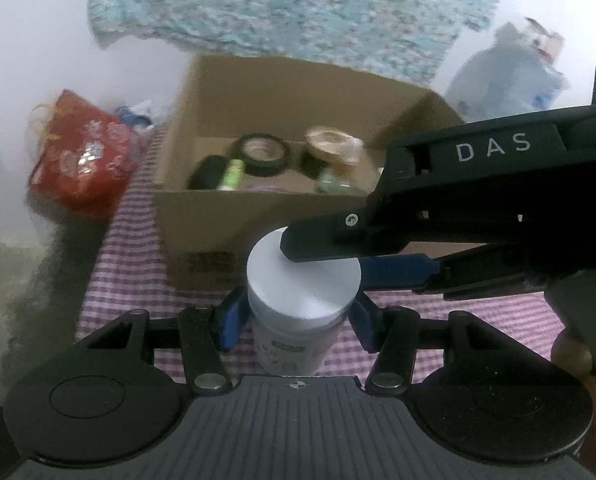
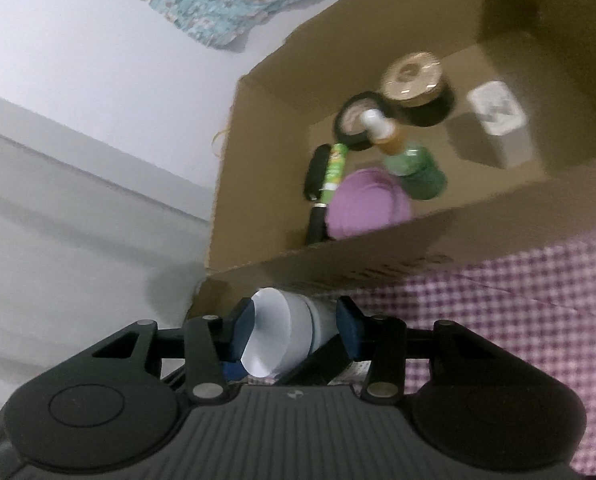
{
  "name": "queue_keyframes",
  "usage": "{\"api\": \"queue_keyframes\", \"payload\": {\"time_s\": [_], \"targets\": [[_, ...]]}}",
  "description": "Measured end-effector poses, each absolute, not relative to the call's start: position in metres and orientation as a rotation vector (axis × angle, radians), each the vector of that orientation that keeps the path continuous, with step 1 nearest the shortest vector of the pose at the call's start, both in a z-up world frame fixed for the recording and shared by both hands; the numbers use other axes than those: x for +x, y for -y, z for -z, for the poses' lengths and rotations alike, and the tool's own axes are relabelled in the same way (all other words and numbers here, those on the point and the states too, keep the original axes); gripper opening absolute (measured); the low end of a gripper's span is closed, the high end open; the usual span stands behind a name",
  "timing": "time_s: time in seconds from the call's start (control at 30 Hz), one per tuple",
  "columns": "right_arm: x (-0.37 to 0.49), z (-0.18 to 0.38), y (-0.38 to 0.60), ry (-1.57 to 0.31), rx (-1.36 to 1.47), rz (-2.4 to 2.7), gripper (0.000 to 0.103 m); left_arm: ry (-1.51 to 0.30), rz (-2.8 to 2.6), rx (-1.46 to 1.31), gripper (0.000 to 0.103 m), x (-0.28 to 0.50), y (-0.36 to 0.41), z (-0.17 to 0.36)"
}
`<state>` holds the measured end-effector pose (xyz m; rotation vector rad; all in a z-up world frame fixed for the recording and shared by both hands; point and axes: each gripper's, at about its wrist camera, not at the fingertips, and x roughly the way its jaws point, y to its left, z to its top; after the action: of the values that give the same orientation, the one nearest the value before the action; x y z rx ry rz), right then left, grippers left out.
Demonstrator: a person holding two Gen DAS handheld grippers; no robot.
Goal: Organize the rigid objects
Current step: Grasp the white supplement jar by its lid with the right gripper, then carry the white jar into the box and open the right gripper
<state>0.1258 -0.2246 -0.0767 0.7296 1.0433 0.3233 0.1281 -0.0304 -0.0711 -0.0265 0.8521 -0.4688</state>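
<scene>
The rigid, smooth white-lidded round plastic jar (image 1: 302,304) looks light; left gripper (image 1: 298,318) clamps its body, right gripper (image 2: 296,330) pinches the lid, its firmest hold.

A purple-and-white checked cloth (image 1: 130,240) covers the surface. On it stands an open cardboard box (image 1: 202,216), and a red patterned bag (image 1: 78,160) lies beside its left side.

A white-lidded jar (image 1: 302,280) stands low in the frame on a purple-and-white checked cloth (image 1: 130,256). The brown cardboard box (image 1: 202,216) at centre holds a black tape roll (image 1: 263,155), a lilac lid (image 2: 368,204) and what may be a green bottle (image 2: 418,170). Upper frame: turquoise floral fabric (image 1: 298,8); left, a red patterned bag (image 1: 82,160).
</scene>
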Motion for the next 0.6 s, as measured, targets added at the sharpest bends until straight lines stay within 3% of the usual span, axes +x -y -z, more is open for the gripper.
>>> {"api": "queue_keyframes", "payload": {"time_s": [0.6], "targets": [[0.073, 0.082, 0.296, -0.934, 0.828, -0.175, 0.049, -0.821, 0.639, 0.109, 0.055, 0.108, 0.094, 0.074]]}}
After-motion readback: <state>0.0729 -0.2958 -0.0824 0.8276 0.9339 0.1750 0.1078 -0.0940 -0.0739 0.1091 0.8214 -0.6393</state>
